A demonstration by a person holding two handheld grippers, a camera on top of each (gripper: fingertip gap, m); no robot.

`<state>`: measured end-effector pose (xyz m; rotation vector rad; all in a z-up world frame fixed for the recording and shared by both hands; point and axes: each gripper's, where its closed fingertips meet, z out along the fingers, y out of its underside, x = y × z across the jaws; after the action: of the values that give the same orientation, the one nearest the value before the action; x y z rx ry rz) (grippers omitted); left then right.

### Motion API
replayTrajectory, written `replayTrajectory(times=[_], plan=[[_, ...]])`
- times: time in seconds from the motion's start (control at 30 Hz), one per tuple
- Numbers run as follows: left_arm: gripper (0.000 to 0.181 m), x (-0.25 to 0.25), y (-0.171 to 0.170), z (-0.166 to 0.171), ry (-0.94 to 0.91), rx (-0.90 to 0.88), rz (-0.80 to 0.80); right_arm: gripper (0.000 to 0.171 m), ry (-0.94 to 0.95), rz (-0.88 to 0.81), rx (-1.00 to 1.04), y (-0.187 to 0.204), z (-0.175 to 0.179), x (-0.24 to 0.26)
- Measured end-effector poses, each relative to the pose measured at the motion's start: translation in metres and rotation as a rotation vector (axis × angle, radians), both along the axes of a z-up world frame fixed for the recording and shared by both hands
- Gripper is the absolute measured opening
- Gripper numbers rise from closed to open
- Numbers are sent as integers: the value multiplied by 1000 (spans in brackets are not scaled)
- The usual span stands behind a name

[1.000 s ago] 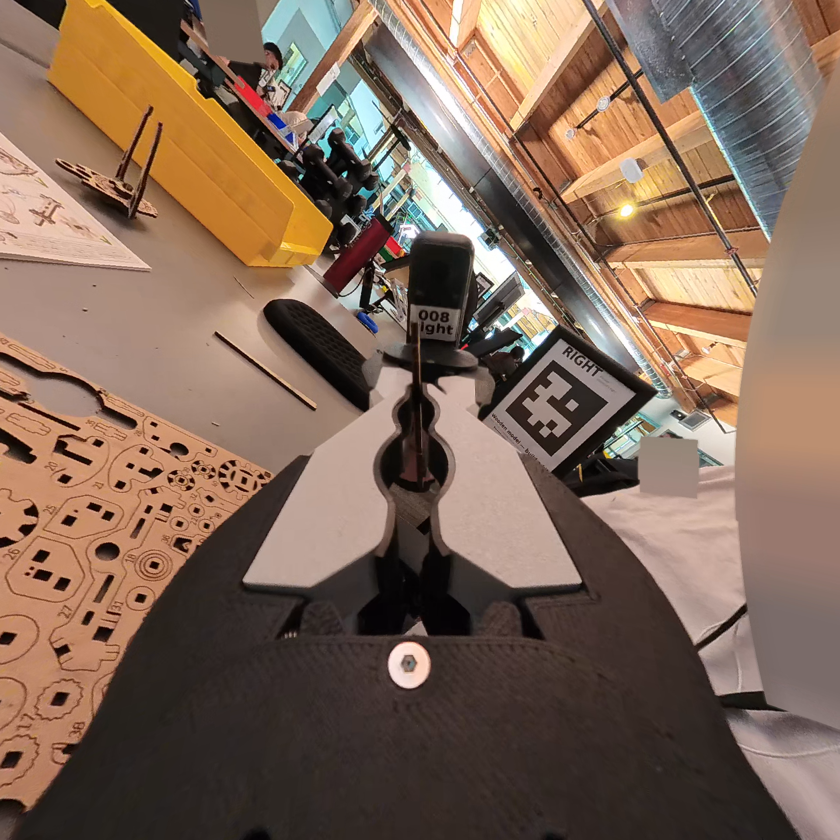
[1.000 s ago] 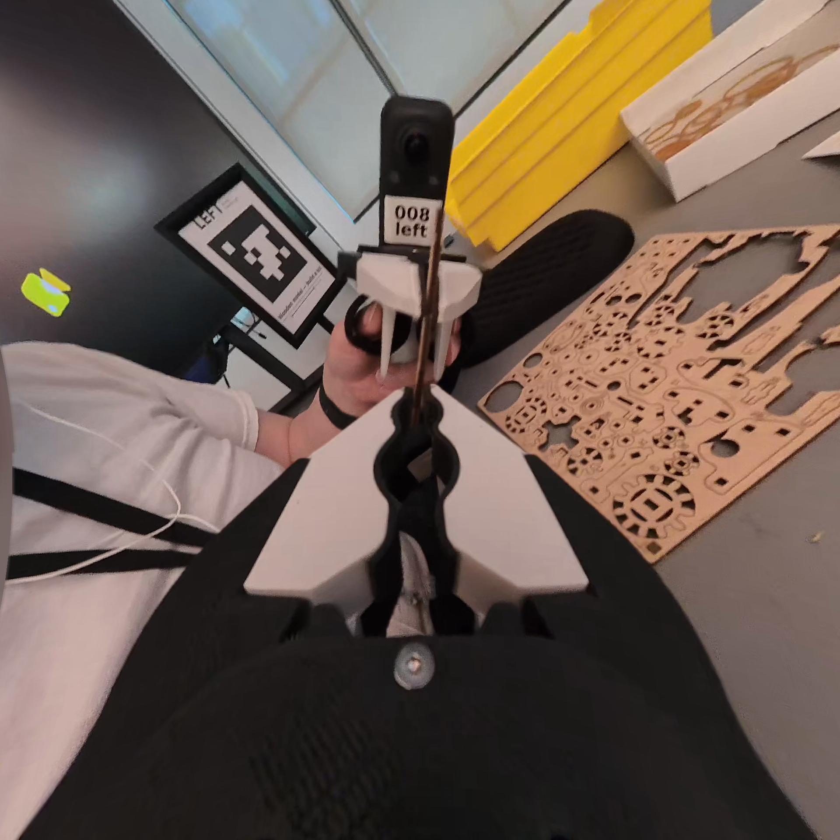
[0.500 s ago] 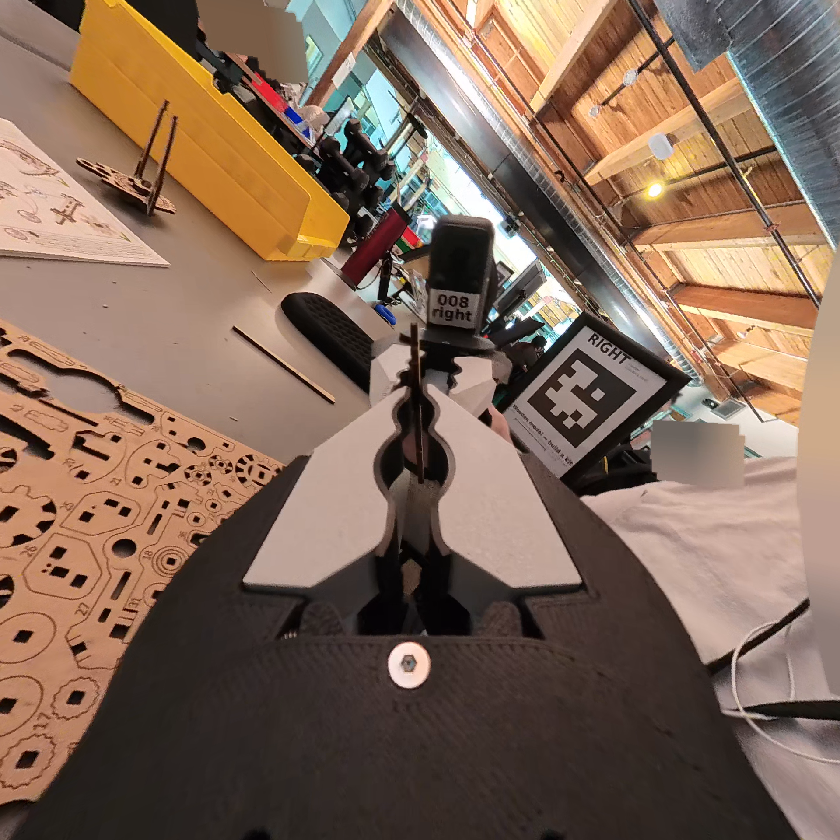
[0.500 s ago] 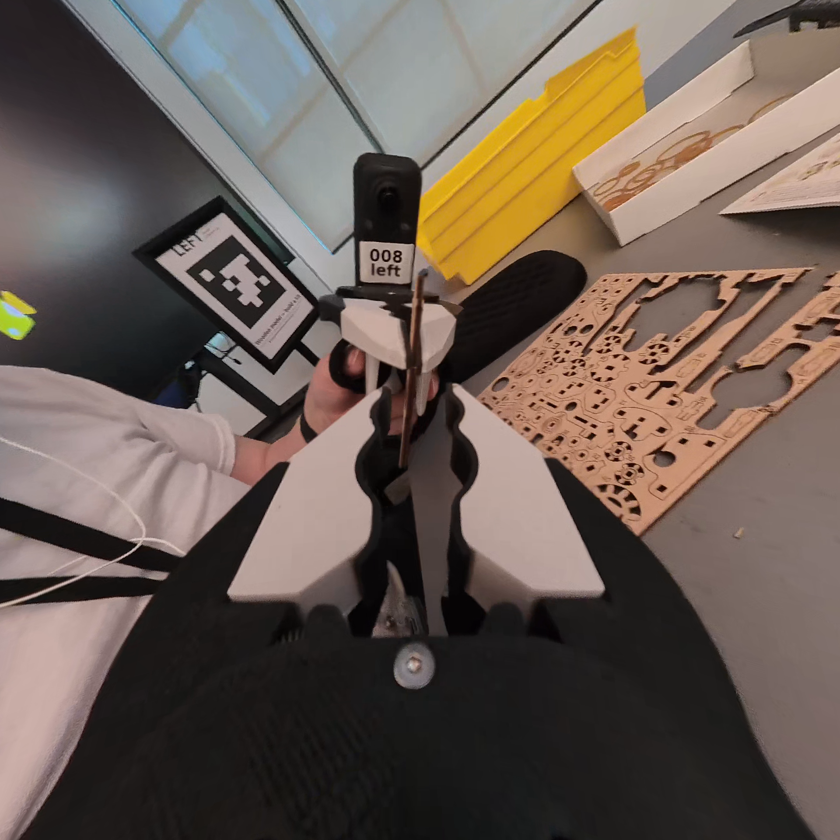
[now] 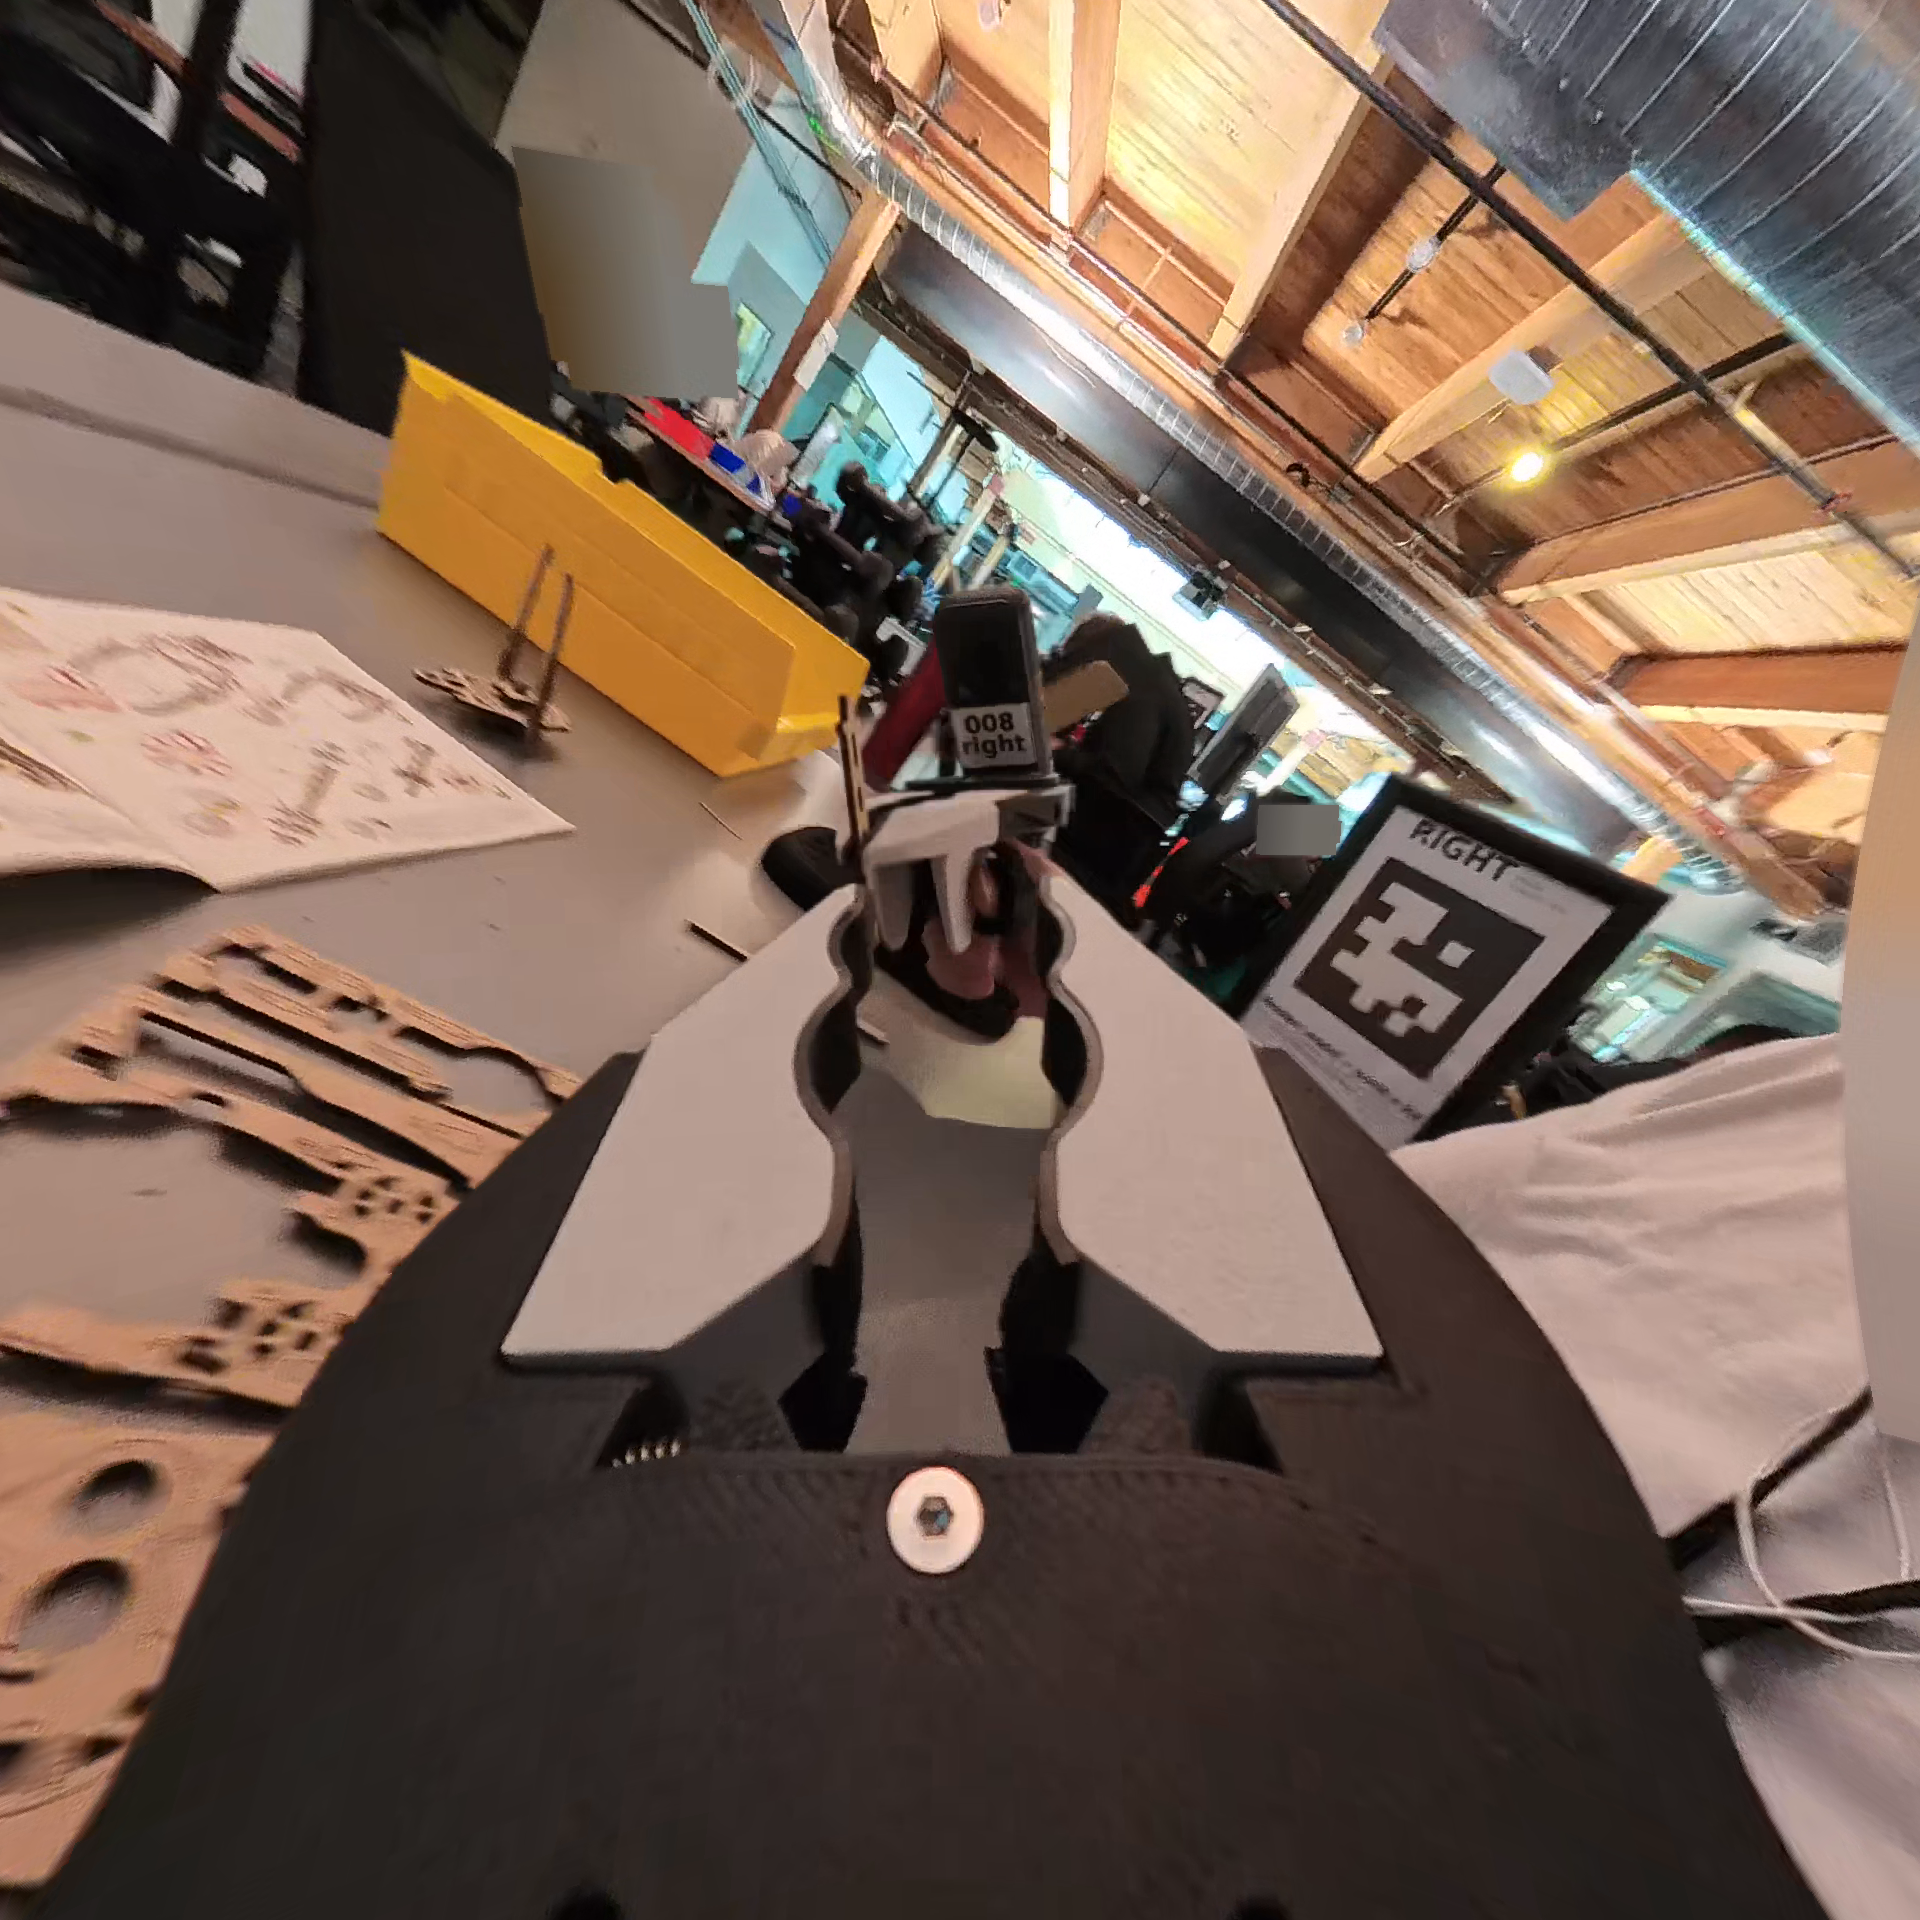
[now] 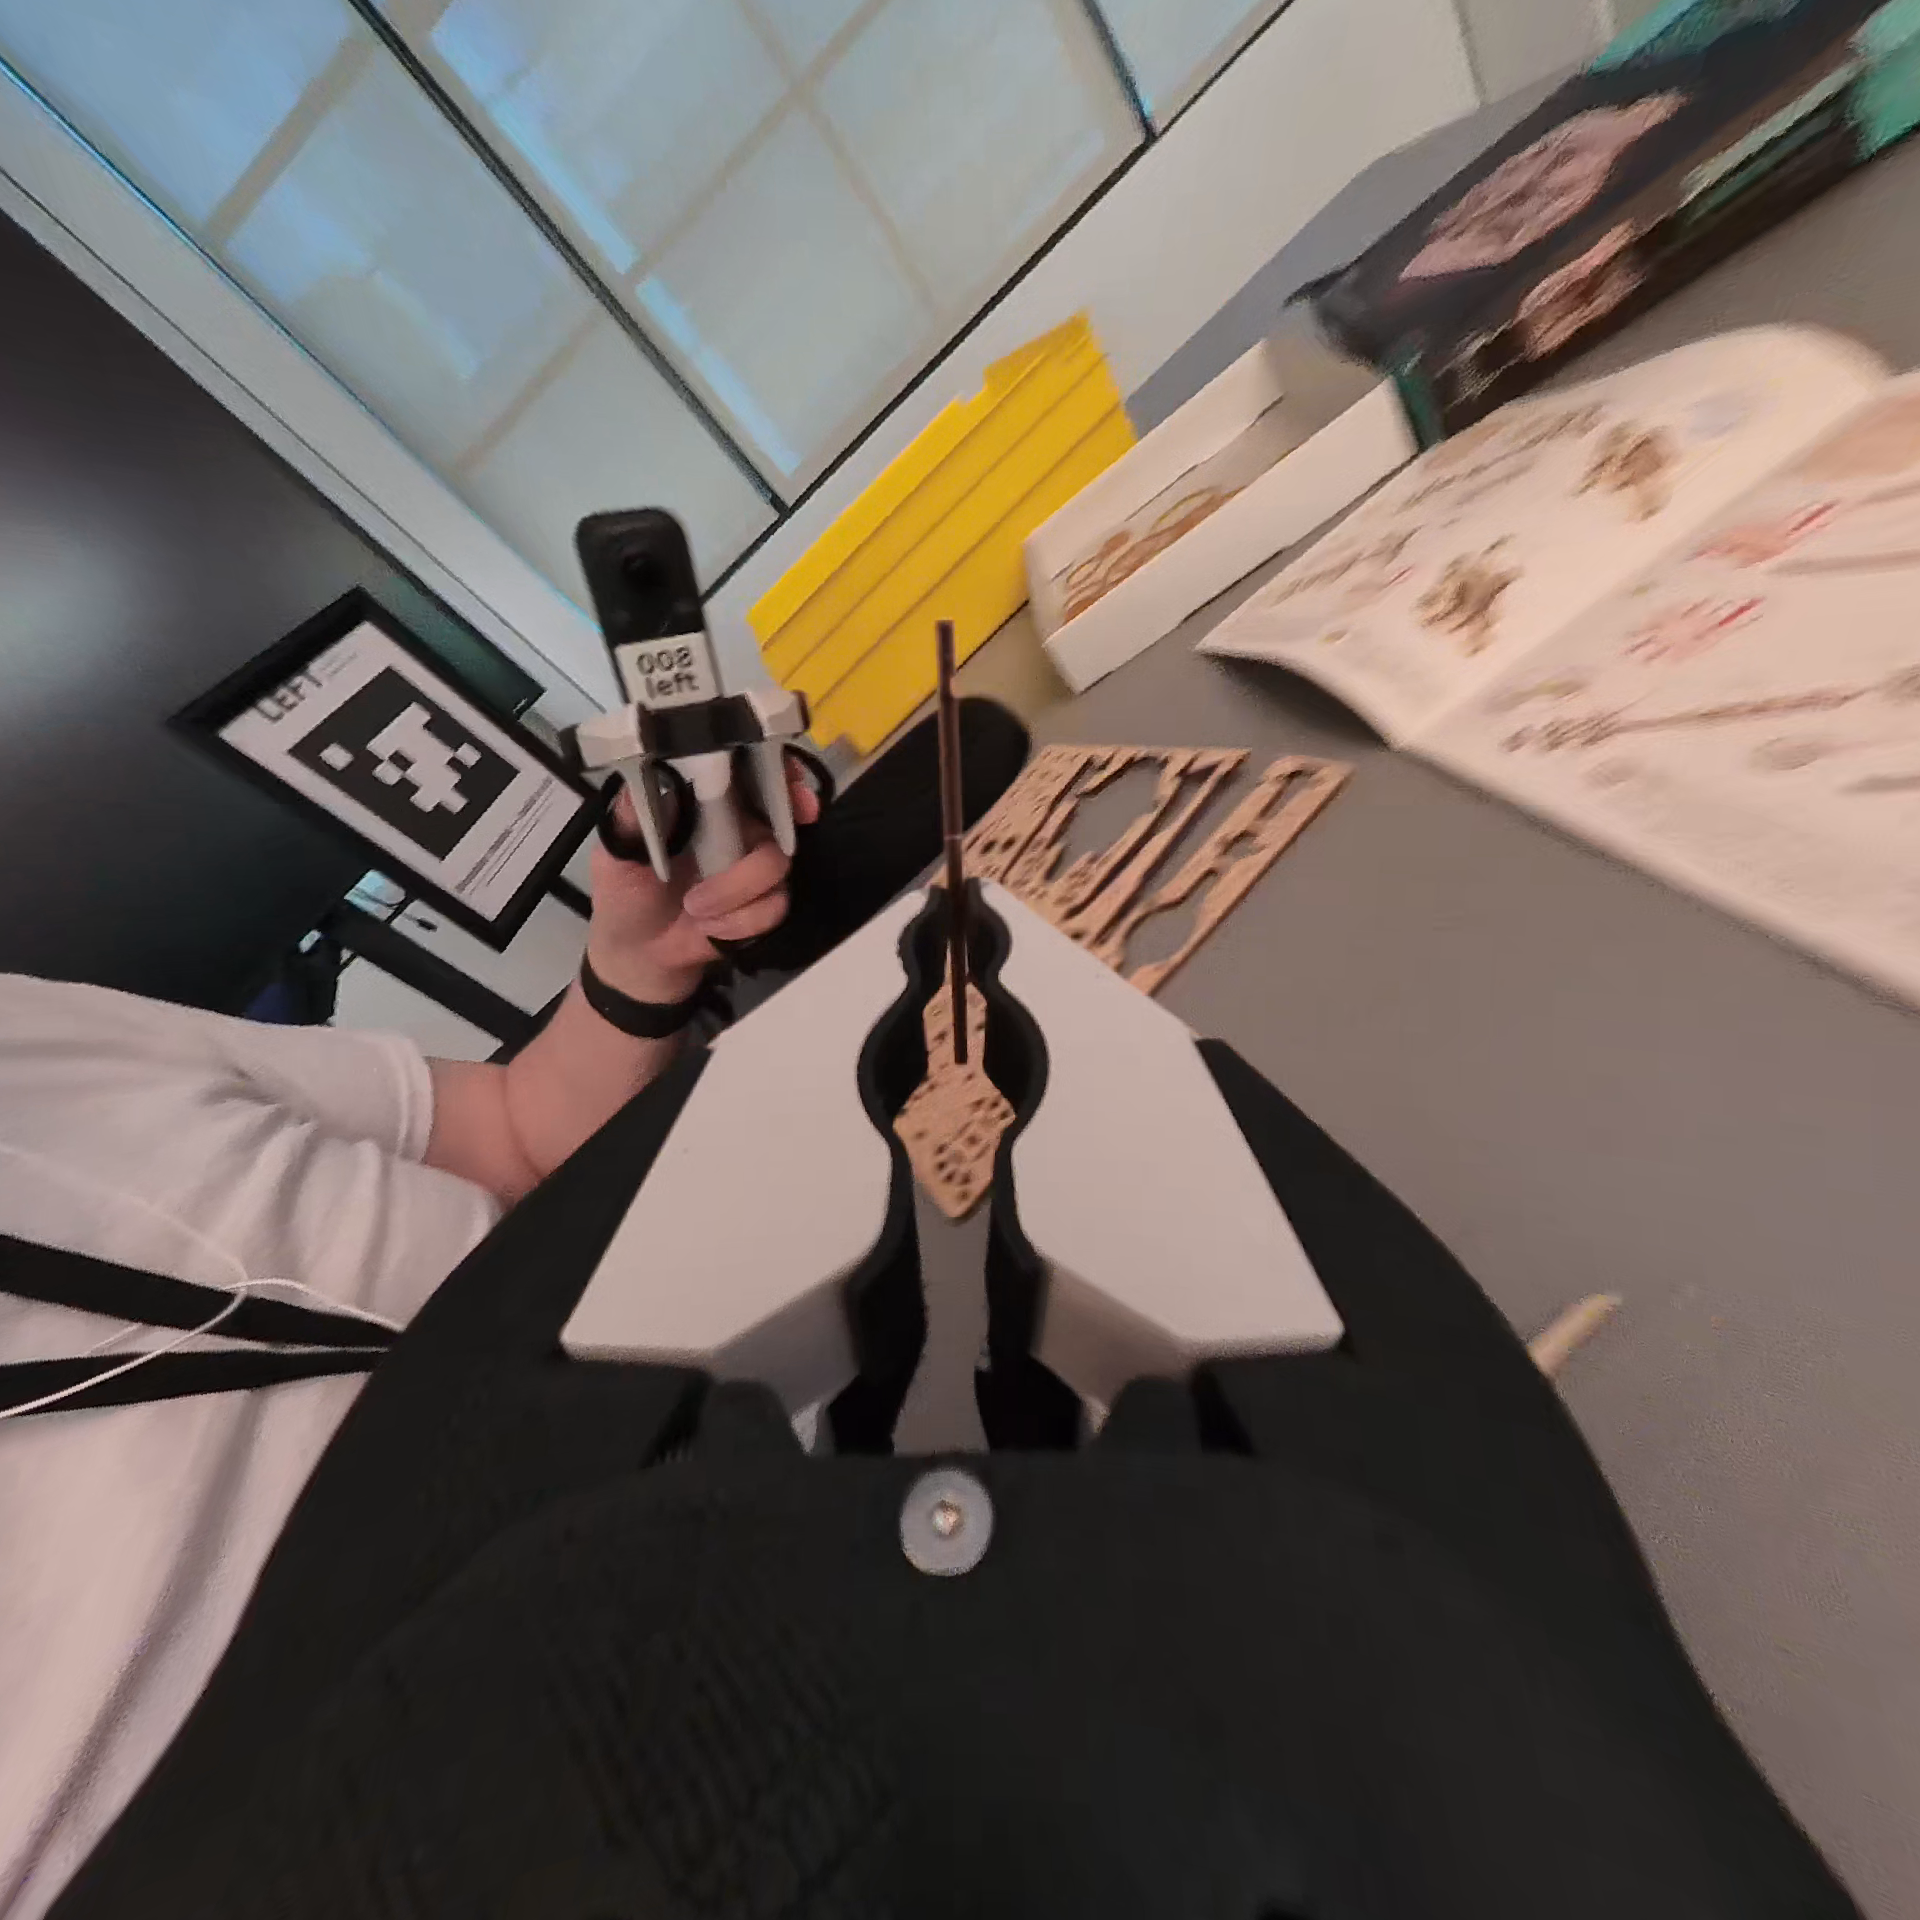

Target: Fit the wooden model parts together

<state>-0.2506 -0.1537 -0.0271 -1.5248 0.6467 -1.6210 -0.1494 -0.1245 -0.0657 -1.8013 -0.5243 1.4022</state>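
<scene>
Left gripper (image 5: 951, 935): fingers spread apart, nothing between them (the other gripper shows through the gap).
Right gripper (image 6: 951, 914): fingers pressed together on a thin dark wooden strip (image 6: 948, 769), seen edge-on, which sticks out past the tips above the table.
Wooden sheet (image 6: 1132, 831): tan, laser-cut, flat on the grey table (image 6: 1455, 1091), near the strip's far side.
Small assembly (image 5: 520, 675): two upright slats on a base, standing between the open instruction booklet (image 5: 239, 738) and the yellow bin (image 5: 613, 582).
White tray (image 6: 1195, 540): beside the yellow bin, holding more cut parts.
</scene>
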Motion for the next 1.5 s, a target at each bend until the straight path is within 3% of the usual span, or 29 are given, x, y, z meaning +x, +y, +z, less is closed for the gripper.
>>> replayTrajectory(times=[0.13, 0.3, 0.43, 0.53, 0.67, 0.8, 0.97, 1.2, 1.27, 1.37, 1.47, 1.5], plan=[[29, -13, 40, 13, 63, 180, 119, 1, 49, -46, 141, 51, 27, 29], [41, -6, 85, 37, 177, 397, 198, 1, 95, -24, 421, 85, 77, 37], [46, 8, 117, 47, 282, 520, 231, 2, 85, 40, 445, 97, 71, 31], [47, 22, 133, 46, 297, 499, 194, 1, 186, 30, 398, 98, 66, 30], [41, 59, 117, 24, 251, 338, 3, 1, 404, 14, 255, 94, 77, 29], [37, 81, 106, -11, 299, 215, -48, 1, 429, 73, 185, 84, 74, 12], [37, 92, 81, -10, 185, 53, -206, 1, 425, 140, 136, 72, 65, -10], [21, 96, 70, -14, 185, 51, -233, 2, 411, 178, 125, 59, 62, -26], [7, 96, 64, -9, 144, 37, -273, 1, 389, 181, 118, 59, 58, -28], [10, 95, 62, -6, 121, 20, -282, 0, 360, 184, 145, 58, 57, -30], [0, 94, 62, -12, 166, 47, -278, 1, 305, 213, 157, 55, 52, -33], [0, 93, 61, -15, 184, 48, -288, 8, 271, 225, 149, 56, 49, -32]])
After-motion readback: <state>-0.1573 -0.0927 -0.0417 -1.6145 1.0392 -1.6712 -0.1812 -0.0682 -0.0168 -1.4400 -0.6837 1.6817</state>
